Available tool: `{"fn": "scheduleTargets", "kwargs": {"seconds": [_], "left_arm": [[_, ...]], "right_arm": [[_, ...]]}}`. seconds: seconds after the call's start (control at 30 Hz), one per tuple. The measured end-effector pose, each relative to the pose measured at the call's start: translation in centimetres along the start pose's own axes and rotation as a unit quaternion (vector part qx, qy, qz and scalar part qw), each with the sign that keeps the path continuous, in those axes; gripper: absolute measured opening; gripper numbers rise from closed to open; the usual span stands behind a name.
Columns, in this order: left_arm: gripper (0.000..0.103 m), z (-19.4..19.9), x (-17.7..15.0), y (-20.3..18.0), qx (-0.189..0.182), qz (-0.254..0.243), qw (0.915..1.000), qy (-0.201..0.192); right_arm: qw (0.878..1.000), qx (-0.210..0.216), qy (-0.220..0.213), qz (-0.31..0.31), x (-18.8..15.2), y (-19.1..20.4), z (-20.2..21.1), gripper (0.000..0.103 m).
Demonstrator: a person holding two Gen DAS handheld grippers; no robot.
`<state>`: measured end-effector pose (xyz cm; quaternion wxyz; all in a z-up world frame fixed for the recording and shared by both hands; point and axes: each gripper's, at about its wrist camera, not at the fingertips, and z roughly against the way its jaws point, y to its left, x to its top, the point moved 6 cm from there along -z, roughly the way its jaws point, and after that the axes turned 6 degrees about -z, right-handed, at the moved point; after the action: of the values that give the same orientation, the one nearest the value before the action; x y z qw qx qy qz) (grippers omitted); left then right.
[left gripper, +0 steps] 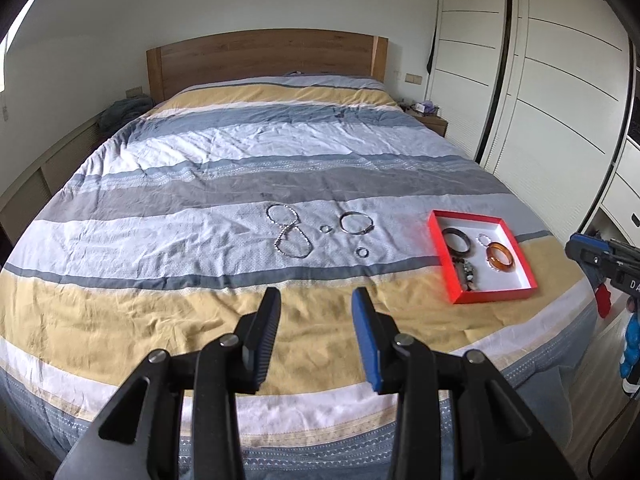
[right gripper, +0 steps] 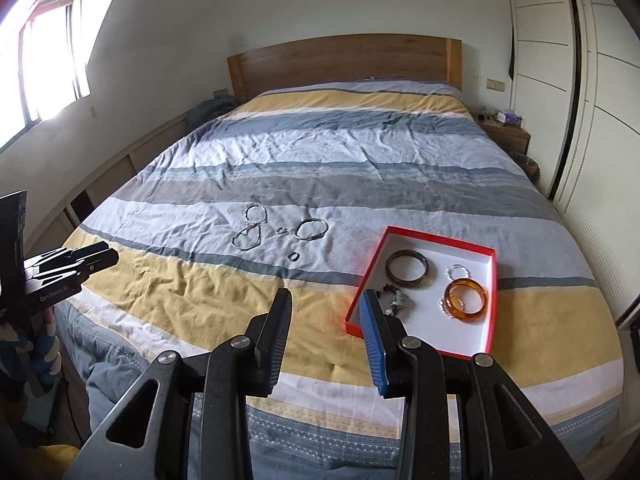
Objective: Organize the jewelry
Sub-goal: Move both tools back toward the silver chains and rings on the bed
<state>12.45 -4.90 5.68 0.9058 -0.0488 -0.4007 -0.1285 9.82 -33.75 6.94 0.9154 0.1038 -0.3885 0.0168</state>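
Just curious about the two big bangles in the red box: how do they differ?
The amber bangle is see-through orange; the dark bangle is blackish-brown and opaque. The amber bangle lies toward the box's right side, near the front, partly over a small silver bracelet; the dark bangle lies to its left, further back, clear of that bracelet. Both are rigid rings lying flat on the white lining.

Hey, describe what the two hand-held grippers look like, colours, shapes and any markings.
The left hand-held gripper and the right hand-held gripper look alike: black angular linkage arms with silver round pivot bolts and triangular cut-outs. Each has two flat ribbed fingers, one black, one blue. Seen from the side, the left one's body carries white lettering, too small to read surely. A blue glove or sleeve shows below it.
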Motion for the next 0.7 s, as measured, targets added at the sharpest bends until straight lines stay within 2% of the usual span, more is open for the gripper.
{"fn": "scheduleTargets", "kwargs": {"seconds": [0.33, 0.7], "left_arm": [[0.035, -8.2, -0.3, 3.4, 0.002, 0.029, 0.9985, 0.046], [0.035, -19.7, 1.0, 6.0, -0.002, 0.053, 0.9944, 0.092]], "right_arm": [[0.998, 0.032, 0.05, 0.015, 0.9, 3.7, -9.1, 0.035], [0.993, 0.045, 0.11, 0.004, 1.1, 4.3, -21.4, 0.035]]}}
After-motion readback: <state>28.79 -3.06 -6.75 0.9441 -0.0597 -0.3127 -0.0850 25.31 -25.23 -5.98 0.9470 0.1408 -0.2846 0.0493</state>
